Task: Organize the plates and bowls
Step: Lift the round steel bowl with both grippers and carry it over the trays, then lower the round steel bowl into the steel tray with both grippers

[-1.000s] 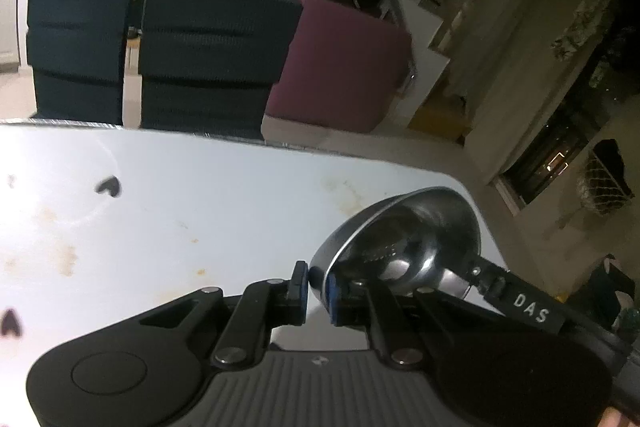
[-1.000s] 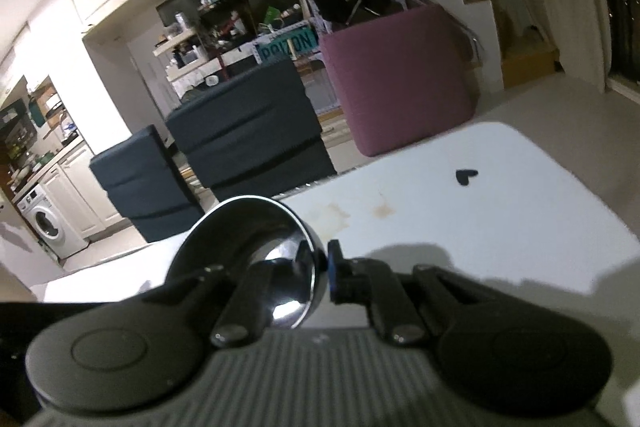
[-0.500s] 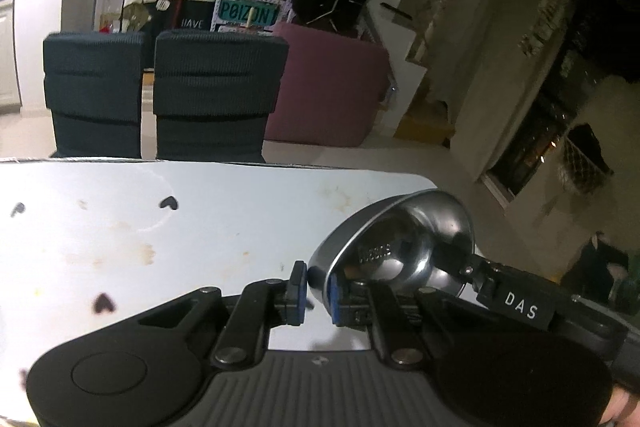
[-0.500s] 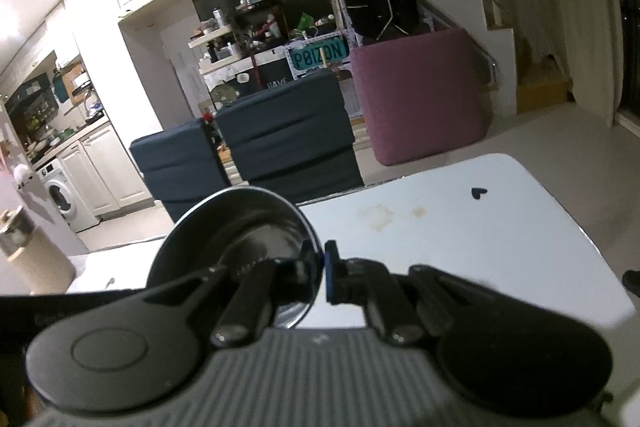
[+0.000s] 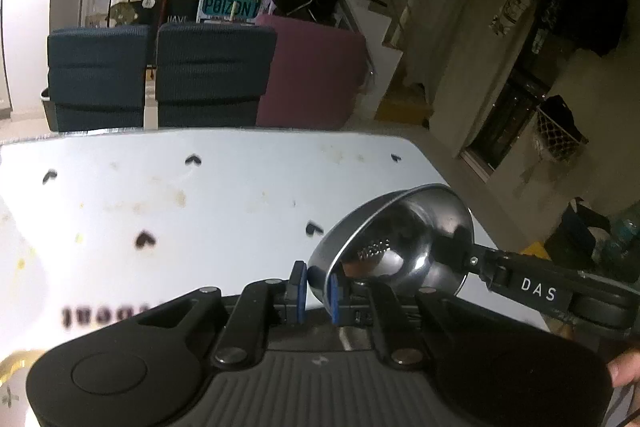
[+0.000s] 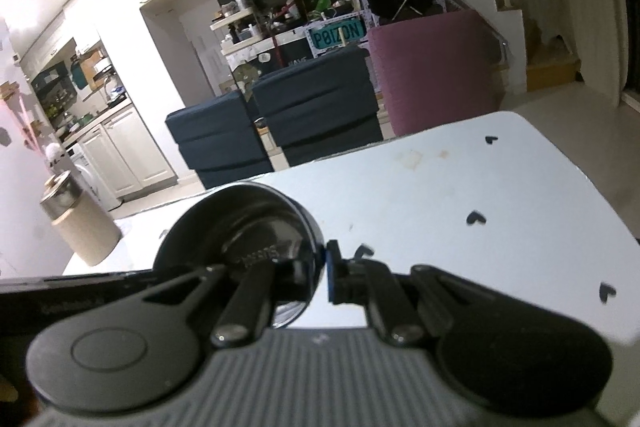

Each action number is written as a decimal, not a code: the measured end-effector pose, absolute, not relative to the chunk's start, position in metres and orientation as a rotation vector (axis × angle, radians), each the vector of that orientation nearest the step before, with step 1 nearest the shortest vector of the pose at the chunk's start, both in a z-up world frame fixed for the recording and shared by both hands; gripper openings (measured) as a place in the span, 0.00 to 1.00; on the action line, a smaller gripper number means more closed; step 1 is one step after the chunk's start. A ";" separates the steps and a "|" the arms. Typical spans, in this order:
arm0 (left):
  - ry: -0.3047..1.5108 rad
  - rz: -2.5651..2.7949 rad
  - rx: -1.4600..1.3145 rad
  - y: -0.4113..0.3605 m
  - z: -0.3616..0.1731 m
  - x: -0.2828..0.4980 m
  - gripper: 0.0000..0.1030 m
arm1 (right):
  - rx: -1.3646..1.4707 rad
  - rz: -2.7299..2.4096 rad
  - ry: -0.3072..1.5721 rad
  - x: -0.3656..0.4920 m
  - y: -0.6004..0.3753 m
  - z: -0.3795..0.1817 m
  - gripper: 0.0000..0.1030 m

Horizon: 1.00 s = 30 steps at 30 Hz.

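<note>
Dim living room, white table point(image 5: 224, 211) with black heart marks and stains; use it as the landmark. Left wrist view: your left gripper point(image 5: 316, 291) is clenched on the near rim of a steel bowl point(image 5: 400, 247), blue pads either side of the rim, the bowl tilted and held above the table's right part. Your right gripper's arm, lettered DAS, grips the same bowl's far rim. Two dark chairs point(image 5: 160, 75) and a pink sofa point(image 5: 316, 75) stand beyond the table's far edge. Right wrist view: your right gripper point(image 6: 325, 273) is clamped on the bowl point(image 6: 240, 227) rim, bowl off the table point(image 6: 460, 195), over its left part. Chairs point(image 6: 280, 123) behind the far edge.
</note>
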State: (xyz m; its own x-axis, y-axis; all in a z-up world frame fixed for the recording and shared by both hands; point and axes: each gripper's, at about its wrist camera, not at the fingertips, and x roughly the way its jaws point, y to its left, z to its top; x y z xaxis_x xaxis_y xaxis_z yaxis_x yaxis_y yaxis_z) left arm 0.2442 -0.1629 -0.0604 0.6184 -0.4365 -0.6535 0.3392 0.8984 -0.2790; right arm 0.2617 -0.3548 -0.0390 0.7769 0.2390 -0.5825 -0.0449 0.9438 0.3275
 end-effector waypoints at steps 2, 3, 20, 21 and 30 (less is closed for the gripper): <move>0.809 -0.454 -0.147 -0.156 -0.070 0.238 0.13 | 0.284 0.166 0.678 0.257 -0.350 -0.042 0.08; 0.821 -0.456 -0.155 -0.154 -0.076 0.237 0.13 | 0.264 0.175 0.682 0.255 -0.347 -0.045 0.08; 1.034 -0.446 -0.189 -0.158 -0.143 0.251 0.14 | 0.120 0.137 0.882 0.293 -0.328 -0.101 0.04; 1.041 -0.442 -0.186 -0.157 -0.145 0.251 0.14 | 0.118 0.136 0.893 0.296 -0.326 -0.104 0.04; 1.106 -0.434 -0.158 -0.155 -0.161 0.254 0.15 | 0.110 0.164 1.026 0.319 -0.313 -0.139 0.04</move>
